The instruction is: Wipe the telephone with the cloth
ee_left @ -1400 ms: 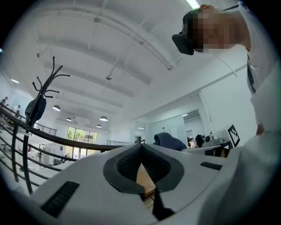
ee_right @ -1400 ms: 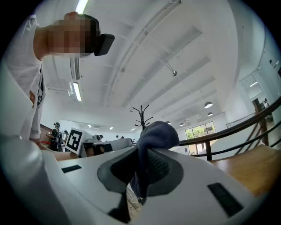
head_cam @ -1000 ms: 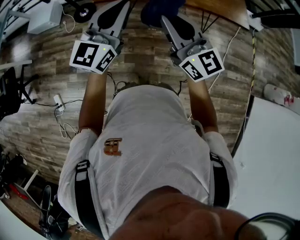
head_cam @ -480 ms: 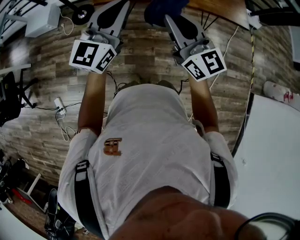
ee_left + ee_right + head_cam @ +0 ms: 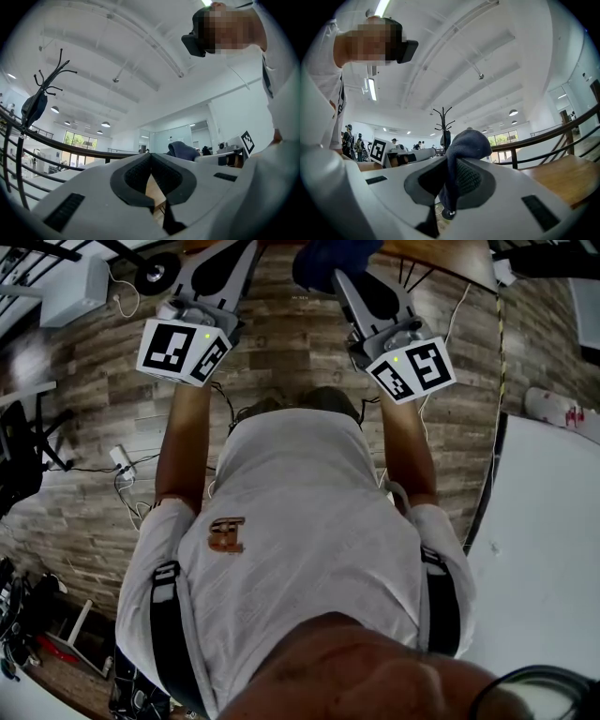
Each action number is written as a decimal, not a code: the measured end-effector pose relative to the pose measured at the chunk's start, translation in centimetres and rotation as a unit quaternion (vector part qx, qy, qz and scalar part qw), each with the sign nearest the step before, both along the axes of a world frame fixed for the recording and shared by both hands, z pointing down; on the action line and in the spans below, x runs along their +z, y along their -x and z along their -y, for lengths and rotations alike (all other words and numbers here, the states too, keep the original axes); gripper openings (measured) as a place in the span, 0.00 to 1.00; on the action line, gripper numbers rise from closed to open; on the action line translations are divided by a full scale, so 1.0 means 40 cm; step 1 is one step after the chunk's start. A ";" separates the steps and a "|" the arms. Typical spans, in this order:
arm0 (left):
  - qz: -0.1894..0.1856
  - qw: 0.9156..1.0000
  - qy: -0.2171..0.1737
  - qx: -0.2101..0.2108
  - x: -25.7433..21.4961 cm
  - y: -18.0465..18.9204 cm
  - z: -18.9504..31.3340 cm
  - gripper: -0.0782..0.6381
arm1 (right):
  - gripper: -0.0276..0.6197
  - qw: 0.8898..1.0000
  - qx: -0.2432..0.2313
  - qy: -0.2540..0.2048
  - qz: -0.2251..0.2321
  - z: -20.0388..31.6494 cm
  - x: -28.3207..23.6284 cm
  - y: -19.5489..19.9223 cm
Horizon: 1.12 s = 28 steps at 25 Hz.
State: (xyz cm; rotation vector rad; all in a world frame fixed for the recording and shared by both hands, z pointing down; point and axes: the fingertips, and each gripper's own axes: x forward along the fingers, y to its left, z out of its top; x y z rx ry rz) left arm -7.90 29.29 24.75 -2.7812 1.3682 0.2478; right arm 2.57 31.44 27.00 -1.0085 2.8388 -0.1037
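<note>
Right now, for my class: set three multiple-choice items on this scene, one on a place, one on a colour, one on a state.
1. Where is the cloth? A on the floor; B in the jaws of the right tool; C over a shoulder.
2. What colour is the cloth? A dark blue; B red; C yellow.
3. How are the jaws of the left tool? A wide apart; B shut on a telephone; C shut, nothing between.
Answers: B, the right gripper view shows it pinched there; A, it reads dark blue in that view; C, the jaws meet on nothing.
</note>
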 end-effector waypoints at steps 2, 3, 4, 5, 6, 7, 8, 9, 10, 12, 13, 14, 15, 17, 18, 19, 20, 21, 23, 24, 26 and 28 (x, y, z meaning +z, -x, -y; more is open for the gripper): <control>-0.001 1.000 0.000 0.003 0.010 0.012 -0.010 0.13 | 0.14 1.000 0.004 -0.001 -0.002 -0.014 0.009 0.010; -0.001 1.000 -0.001 0.003 0.013 0.019 -0.011 0.13 | 0.14 1.000 0.006 0.000 -0.003 -0.016 0.012 0.017; -0.002 1.000 0.000 0.004 0.016 0.026 -0.008 0.13 | 0.14 1.000 0.008 0.000 -0.004 -0.014 0.015 0.023; -0.003 1.000 0.000 0.004 0.016 0.032 -0.002 0.13 | 0.14 1.000 0.009 0.001 -0.005 -0.008 0.015 0.028; -0.004 1.000 0.001 0.005 0.015 0.036 0.007 0.13 | 0.14 1.000 0.009 0.002 -0.006 0.000 0.013 0.031; -0.005 1.000 0.002 0.005 0.013 0.038 0.018 0.13 | 0.14 1.000 0.010 0.002 -0.007 0.011 0.009 0.032; -0.006 1.000 0.003 0.005 0.010 0.038 0.032 0.13 | 0.14 1.000 0.010 0.003 -0.008 0.024 0.005 0.032; -0.006 1.000 0.003 0.004 0.008 0.038 0.047 0.13 | 0.14 1.000 0.009 0.003 -0.008 0.039 0.001 0.031; -0.006 1.000 0.004 0.003 0.007 0.037 0.061 0.13 | 0.14 1.000 0.009 0.003 -0.008 0.054 -0.001 0.030; -0.005 1.000 0.003 0.002 0.012 0.034 0.081 0.13 | 0.14 1.000 0.008 0.002 -0.007 0.078 0.005 0.025; -0.004 1.000 0.002 0.001 0.018 0.031 0.086 0.13 | 0.14 1.000 0.007 0.001 -0.006 0.085 0.012 0.023; -0.002 1.000 0.001 0.000 0.025 0.030 0.088 0.13 | 0.14 1.000 0.007 0.000 -0.005 0.089 0.019 0.020; -0.001 1.000 0.000 -0.001 0.031 0.029 0.090 0.13 | 0.14 1.000 0.005 -0.001 -0.003 0.093 0.026 0.020; 0.002 1.000 -0.001 -0.005 0.038 0.032 0.103 0.13 | 0.14 1.000 0.002 -0.003 -0.001 0.108 0.035 0.021; 0.004 1.000 -0.001 -0.007 0.039 0.033 0.119 0.13 | 0.14 1.000 0.000 -0.003 0.000 0.126 0.036 0.022; 0.006 1.000 -0.001 -0.009 0.038 0.034 0.144 0.13 | 0.14 1.000 -0.001 -0.003 0.001 0.153 0.036 0.021; 0.008 1.000 0.000 -0.011 0.037 0.034 0.177 0.13 | 0.14 1.000 -0.002 -0.003 0.002 0.188 0.035 0.019; 0.009 1.000 0.001 -0.012 0.036 0.032 0.213 0.13 | 0.14 1.000 -0.003 -0.002 0.003 0.226 0.034 0.015; 0.011 1.000 0.002 -0.016 0.039 0.025 0.284 0.13 | 0.14 1.000 -0.005 -0.003 0.004 0.302 0.034 0.005; 0.013 1.000 0.003 -0.017 0.042 0.019 0.316 0.13 | 0.14 1.000 -0.006 -0.004 0.005 0.335 0.035 -0.003; 0.016 1.000 0.004 -0.020 0.047 0.001 0.377 0.13 | 0.14 1.000 -0.007 -0.005 0.007 0.398 0.036 -0.022; 0.019 1.000 0.005 -0.023 0.049 -0.016 0.440 0.13 | 0.14 1.000 -0.010 -0.005 0.009 0.464 0.034 -0.041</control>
